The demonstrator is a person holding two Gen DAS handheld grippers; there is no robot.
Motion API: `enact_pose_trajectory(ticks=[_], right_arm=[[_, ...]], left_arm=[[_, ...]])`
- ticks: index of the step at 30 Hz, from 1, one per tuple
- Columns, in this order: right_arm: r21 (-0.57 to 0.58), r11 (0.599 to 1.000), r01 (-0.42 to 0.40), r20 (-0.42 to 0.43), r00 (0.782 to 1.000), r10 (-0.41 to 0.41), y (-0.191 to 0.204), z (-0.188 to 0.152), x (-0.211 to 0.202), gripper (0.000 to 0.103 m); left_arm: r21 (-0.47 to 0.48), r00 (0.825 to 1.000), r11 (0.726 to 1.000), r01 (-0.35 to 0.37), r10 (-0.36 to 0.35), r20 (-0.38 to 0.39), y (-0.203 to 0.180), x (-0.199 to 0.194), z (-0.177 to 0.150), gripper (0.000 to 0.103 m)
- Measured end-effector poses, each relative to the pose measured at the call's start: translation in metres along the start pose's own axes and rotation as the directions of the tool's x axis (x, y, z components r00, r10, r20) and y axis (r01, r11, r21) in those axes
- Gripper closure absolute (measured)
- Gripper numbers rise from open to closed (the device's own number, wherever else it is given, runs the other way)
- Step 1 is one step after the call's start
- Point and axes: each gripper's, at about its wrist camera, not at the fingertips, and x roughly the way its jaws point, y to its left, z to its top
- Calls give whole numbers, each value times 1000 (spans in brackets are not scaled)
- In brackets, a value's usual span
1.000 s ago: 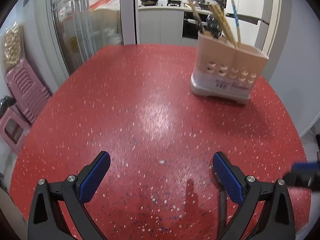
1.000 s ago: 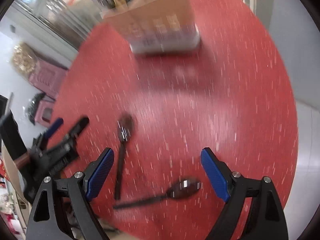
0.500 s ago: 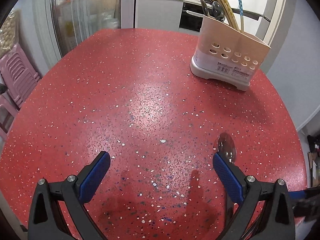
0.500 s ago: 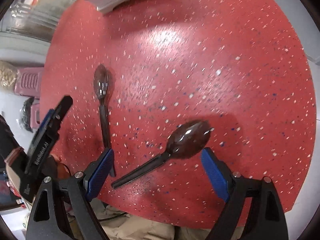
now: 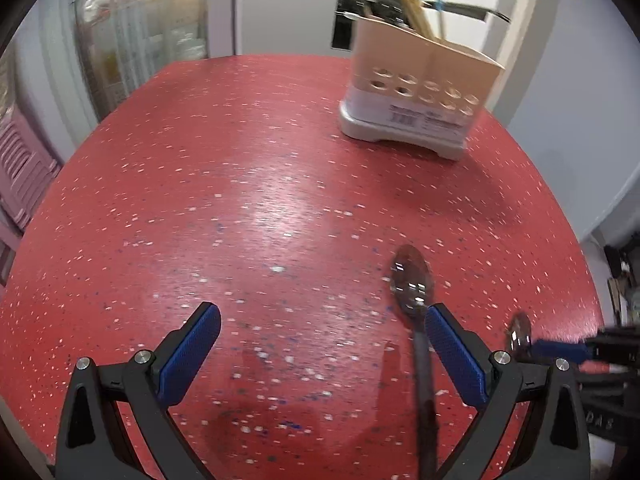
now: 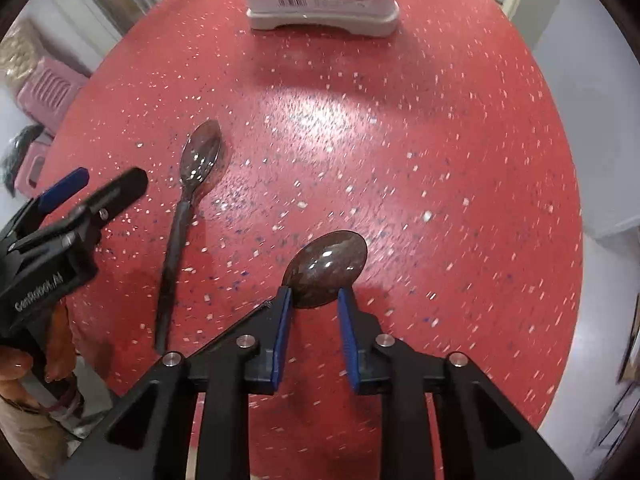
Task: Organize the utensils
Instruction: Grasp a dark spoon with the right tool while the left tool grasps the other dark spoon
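Note:
Two dark spoons lie on the red speckled table (image 6: 440,140). My right gripper (image 6: 315,300) points steeply down and its jaws are closing, the blue pads touching both sides of the nearer spoon's bowl (image 6: 326,268). The other spoon (image 6: 200,160) lies to the left, handle toward the table's near edge. In the left wrist view that spoon (image 5: 412,284) runs along the inside of the right finger of my open left gripper (image 5: 322,314), whose pads touch nothing. The beige utensil holder (image 5: 420,92) stands upright at the far side with chopsticks and utensils in it.
The holder (image 6: 320,8) stands at the top of the right wrist view. My left gripper (image 6: 92,188) sits at that view's left, held by a hand. Pink plastic stools (image 6: 48,84) stand beside the table. A kitchen counter with pans lies beyond.
The right jaws have come together from wide open onto the nearer spoon's bowl. The left gripper has shifted and tipped, so the other spoon now shows further inside its right finger.

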Motion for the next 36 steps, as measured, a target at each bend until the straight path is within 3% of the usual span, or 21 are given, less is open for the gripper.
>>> enact_pose_trajectory(ticks=[6,7,9,10,13,16,19,22,23,24,27,34,36], right_arm=[[-145,979,141,132,984,-122,-8,12,-9,75],[-135,982,130,128,985,-112,-12,15,-11,70],[-83,992,93,116,990,-83,-22,16,-16,47],[-54,996,72,111,992,-66,-28,15,-18,46],[67,998,5,71,997,-10,-41,19,-22,46],[210,975,-71,19,997,68,-59,24,-18,46],[278,957,-86,-6,996,91,-72,10,-10,46],[283,957,-66,-16,997,73,-67,8,-12,46],[286,956,-60,-22,997,70,-64,9,-10,46],[288,957,-42,-27,998,52,-61,12,-8,46],[261,965,18,-43,999,-7,-50,20,0,45],[129,986,107,-36,994,-103,-17,22,8,48],[97,989,112,-28,994,-110,-9,22,9,66]], left_arm=[[57,999,998,-9,11,-45,-23,11,-3,0],[57,999,998,-6,10,-54,-25,14,-2,0],[57,997,998,-13,17,-74,-27,17,-2,0],[56,997,998,-15,20,-80,-27,18,-1,0],[59,994,998,-24,30,-101,-30,23,-1,0],[91,992,995,-46,56,-111,-38,26,-1,4],[118,992,992,-42,55,-117,-44,23,-1,11],[137,991,990,-19,37,-127,-49,21,0,21],[146,991,989,-12,31,-128,-51,21,0,29],[158,992,988,-4,24,-126,-53,20,0,45],[180,993,984,7,14,-115,-57,15,-1,67],[115,998,993,29,-22,-59,-36,6,-6,67],[102,999,994,27,-24,-31,-29,1,-6,67]])
